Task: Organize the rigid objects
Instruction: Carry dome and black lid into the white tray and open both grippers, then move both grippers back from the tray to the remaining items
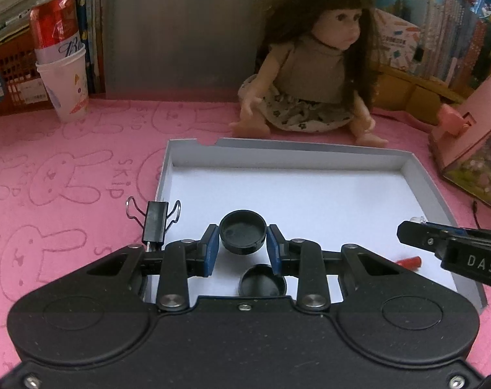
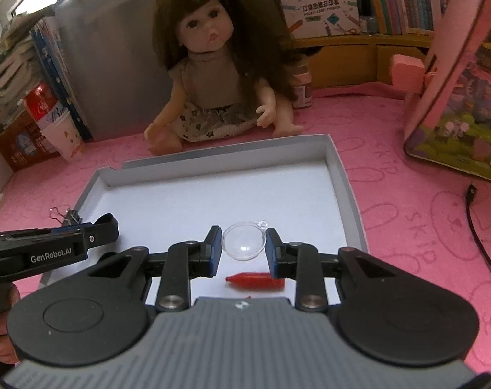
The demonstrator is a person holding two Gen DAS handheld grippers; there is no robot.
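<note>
My left gripper (image 1: 243, 244) is shut on a black round cap (image 1: 243, 236) and holds it over the white shallow box (image 1: 310, 159). A second black cap (image 1: 261, 281) lies in the box just below it. My right gripper (image 2: 244, 248) is shut on a clear plastic half-sphere (image 2: 244, 241) over the same box (image 2: 341, 175). A red crayon-like piece (image 2: 255, 281) lies in the box under the right gripper; it also shows in the left wrist view (image 1: 409, 262). A black binder clip (image 1: 154, 223) sits at the box's left edge.
A doll (image 1: 313, 64) sits behind the box on the pink mat. A red can in a white cup (image 1: 62, 61) stands at the back left. A pink toy house (image 2: 456, 74) stands at the right, with a black cable (image 2: 478, 227) beside it. Books line the back.
</note>
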